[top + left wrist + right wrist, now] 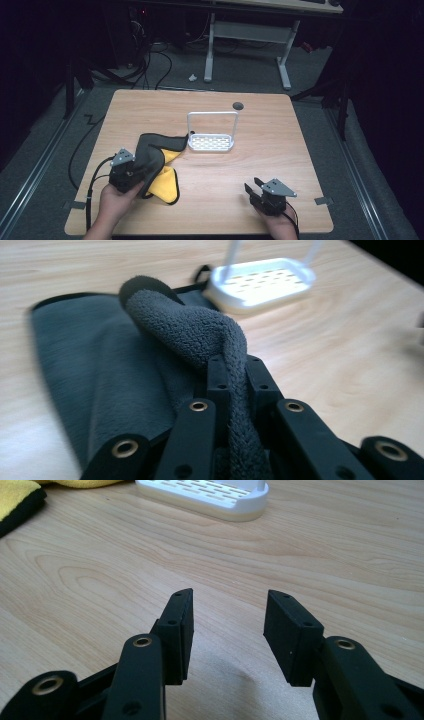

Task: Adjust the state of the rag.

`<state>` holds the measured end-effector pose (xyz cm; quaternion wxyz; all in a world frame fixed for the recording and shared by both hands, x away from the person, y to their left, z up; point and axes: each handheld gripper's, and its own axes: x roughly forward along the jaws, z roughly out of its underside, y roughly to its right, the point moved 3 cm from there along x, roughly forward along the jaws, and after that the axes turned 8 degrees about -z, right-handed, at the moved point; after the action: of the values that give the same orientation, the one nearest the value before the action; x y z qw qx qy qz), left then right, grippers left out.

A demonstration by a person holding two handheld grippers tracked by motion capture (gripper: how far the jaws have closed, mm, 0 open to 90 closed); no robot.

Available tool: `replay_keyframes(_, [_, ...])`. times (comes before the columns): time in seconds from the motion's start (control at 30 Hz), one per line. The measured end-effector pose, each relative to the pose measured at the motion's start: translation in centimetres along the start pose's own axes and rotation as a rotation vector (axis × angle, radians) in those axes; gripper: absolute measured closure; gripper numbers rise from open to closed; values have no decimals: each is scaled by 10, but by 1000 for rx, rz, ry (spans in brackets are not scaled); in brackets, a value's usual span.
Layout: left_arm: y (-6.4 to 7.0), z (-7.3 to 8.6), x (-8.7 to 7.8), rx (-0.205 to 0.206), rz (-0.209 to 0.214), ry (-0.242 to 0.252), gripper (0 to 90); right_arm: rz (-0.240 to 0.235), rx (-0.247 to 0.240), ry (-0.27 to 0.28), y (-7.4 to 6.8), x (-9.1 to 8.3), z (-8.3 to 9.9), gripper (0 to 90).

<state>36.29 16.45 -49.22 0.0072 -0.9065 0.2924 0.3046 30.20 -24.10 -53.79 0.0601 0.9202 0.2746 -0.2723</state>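
White rack empty, left gripper pinching cloth

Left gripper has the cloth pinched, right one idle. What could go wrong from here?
1. The left gripper pinches only a thin ridge of the cloth; a pull may slip it free.
2. The cloth's far edge lies against the white rack; dragging could shove or tip it.
3. The right gripper is open and apart from the cloth, so nothing steadies it.
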Motion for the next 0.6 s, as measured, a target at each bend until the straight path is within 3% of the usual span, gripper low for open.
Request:
replay_keyframes(0.07, [15,9,-4,-3,53,10,834,-5,-17,-2,-5,1,-1,550])
replay_keyframes(0.1, [15,9,-4,-3,53,10,835,-5,-17,-2,-5,1,-1,550])
replay_keyframes(0.2, [32,17,-4,8,94,15,835,-18,-41,0,-14,2,-5,541])
replay_keyframes(0.23, [43,21,-2,16,125,8,835,-21,-48,0,-17,2,-6,537])
replay_keyframes(0.3, [50,23,0,20,144,4,835,-31,-63,0,-23,3,-8,530])
replay_keyframes(0.37, [67,29,3,55,169,-5,835,-45,-75,1,-30,4,-10,527])
replay_keyframes(0.5, [78,32,5,61,196,-4,835,-75,-86,3,-42,6,-12,522])
replay_keyframes(0.6, [82,33,6,58,203,12,835,-125,-98,-3,-62,14,-16,513])
